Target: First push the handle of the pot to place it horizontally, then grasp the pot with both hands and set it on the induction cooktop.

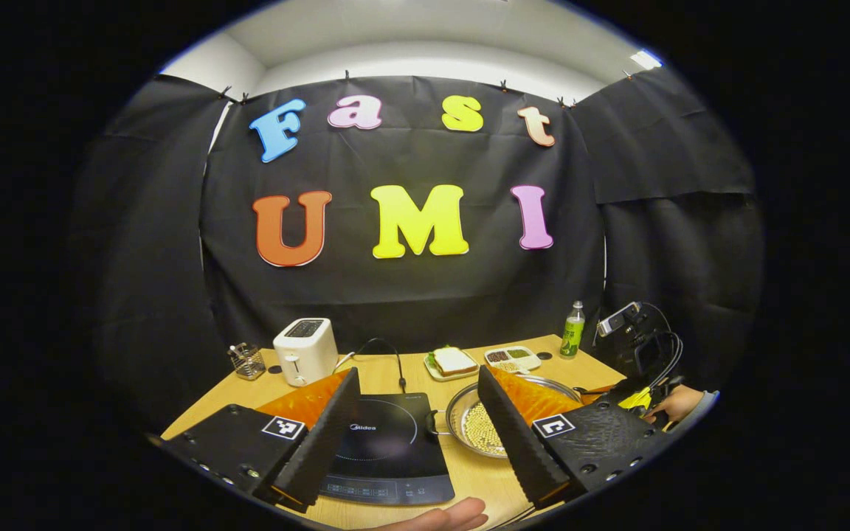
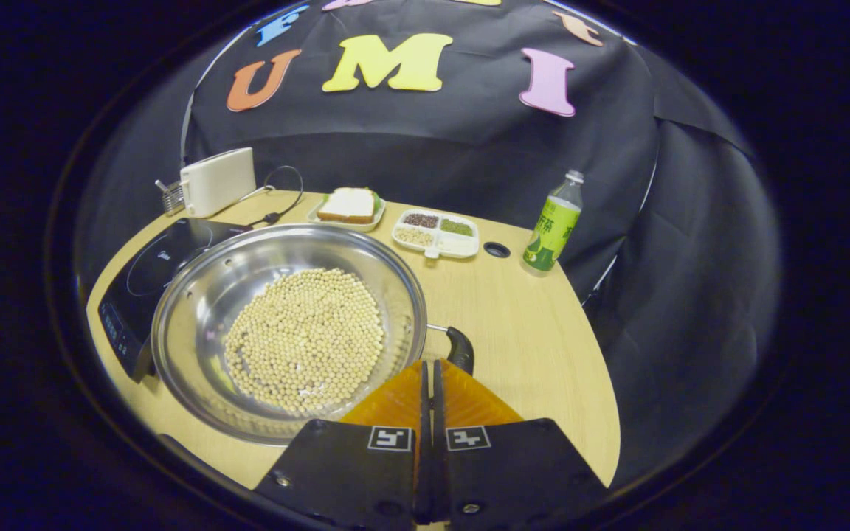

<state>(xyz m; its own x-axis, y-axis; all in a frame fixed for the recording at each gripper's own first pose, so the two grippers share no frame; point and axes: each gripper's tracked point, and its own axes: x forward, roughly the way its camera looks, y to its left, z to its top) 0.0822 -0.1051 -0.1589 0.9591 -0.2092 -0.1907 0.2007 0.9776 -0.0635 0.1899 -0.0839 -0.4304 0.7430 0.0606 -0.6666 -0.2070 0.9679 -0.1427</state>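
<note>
A steel pot (image 2: pixel 248 258) filled with pale beans sits on the wooden table, just right of the black induction cooktop (image 2: pixel 152 265). Its dark long handle (image 2: pixel 460 348) sticks out toward the near right. My right gripper (image 2: pixel 429 363) is shut with nothing between its fingers, its tips at the pot's near rim and just left of that handle. In the left gripper view my left gripper (image 1: pixel 419 371) hangs open above the table, its fingers framing the cooktop (image 1: pixel 388 442), and the pot (image 1: pixel 448 417) lies by its right finger.
Along the back stand a white toaster (image 1: pixel 305 350), a sandwich plate (image 2: pixel 350 206), a divided snack tray (image 2: pixel 436 232) and a green bottle (image 2: pixel 552 225). A cable (image 1: pixel 395 361) runs to the cooktop. One hand (image 1: pixel 440 516) shows at the near edge, another (image 1: pixel 679 402) at the far right.
</note>
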